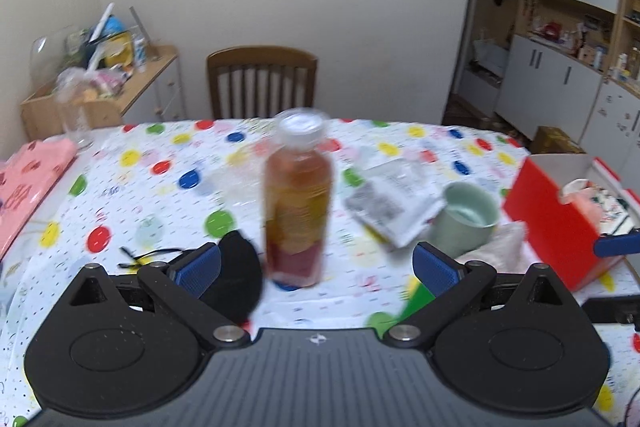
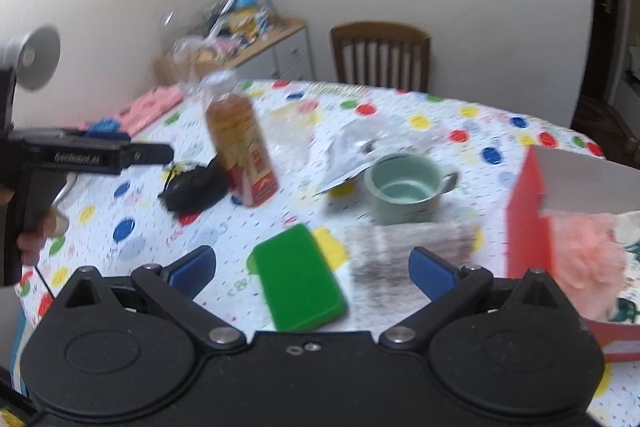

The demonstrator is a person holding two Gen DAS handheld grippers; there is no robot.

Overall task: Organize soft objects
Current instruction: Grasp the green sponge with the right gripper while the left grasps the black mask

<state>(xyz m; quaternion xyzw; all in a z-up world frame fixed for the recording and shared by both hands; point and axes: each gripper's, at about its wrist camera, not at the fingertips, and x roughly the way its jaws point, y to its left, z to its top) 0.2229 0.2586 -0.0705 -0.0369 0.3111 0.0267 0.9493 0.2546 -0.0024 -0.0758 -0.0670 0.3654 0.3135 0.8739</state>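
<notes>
My left gripper (image 1: 316,267) is open and empty above the table, with the drink bottle (image 1: 298,199) standing between its fingers further off. A black face mask (image 1: 236,275) lies by its left finger; it also shows in the right wrist view (image 2: 192,187). My right gripper (image 2: 312,267) is open and empty above a green sponge (image 2: 298,283) and a grey cloth (image 2: 400,251). A red box (image 2: 528,211) at the right holds a pink fluffy item (image 2: 592,259) and patterned fabric. The left gripper's body (image 2: 92,157) shows at the left of the right wrist view.
A pale green mug (image 2: 404,187) and a crumpled plastic packet (image 2: 348,155) sit mid-table on the polka-dot tablecloth (image 2: 440,119). Pink folded cloth (image 1: 28,179) and a glass (image 1: 76,119) stand at the far left. A wooden chair (image 1: 262,79) stands behind the table.
</notes>
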